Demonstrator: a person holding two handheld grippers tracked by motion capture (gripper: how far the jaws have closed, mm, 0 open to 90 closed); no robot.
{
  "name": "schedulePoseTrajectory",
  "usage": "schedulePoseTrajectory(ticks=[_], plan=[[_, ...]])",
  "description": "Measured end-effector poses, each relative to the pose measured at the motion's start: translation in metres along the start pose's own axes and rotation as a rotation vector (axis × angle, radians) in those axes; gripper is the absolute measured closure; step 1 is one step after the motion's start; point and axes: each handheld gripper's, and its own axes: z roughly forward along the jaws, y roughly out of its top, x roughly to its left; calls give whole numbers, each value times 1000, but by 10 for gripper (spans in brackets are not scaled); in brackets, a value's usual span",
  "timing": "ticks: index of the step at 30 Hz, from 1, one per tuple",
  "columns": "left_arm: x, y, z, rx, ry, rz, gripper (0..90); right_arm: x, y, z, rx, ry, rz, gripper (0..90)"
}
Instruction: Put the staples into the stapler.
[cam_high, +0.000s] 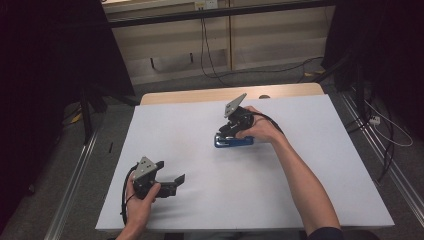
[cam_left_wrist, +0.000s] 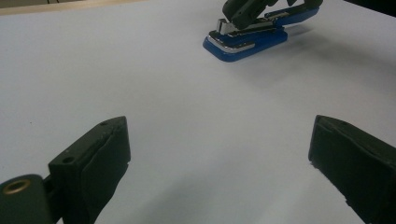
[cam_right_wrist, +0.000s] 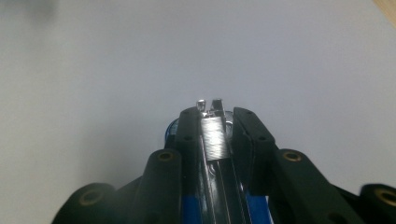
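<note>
Blue stapler (cam_high: 234, 141) lies right of the white table's (cam_high: 200, 200) centre, the right gripper's (cam_right_wrist: 215, 122) narrow jaws flanking its metal top. Near-left, the left gripper (cam_left_wrist: 219, 154) gapes wide, holding nothing.

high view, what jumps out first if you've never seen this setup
The blue stapler stands out, the one spot of colour on the white table, just right of its middle. The right gripper reaches down onto it, its fingers on either side of the stapler's metal top. Nearer the table's front left, the left gripper is held with its fingers wide apart and nothing between them.
</note>
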Motion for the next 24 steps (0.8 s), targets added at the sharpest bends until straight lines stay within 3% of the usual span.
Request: schedulePoseTrajectory(ticks=[6, 15, 24], plan=[[0, 0, 0, -1, -1, 1, 57, -1, 1, -1, -22, -18, 39, 595], [0, 0, 0, 0, 0, 1, 58, -2, 0, -4, -61, -97, 129, 351], [0, 0, 0, -4, 2, -2, 58, -1, -3, -7, -94, -138, 188, 208]])
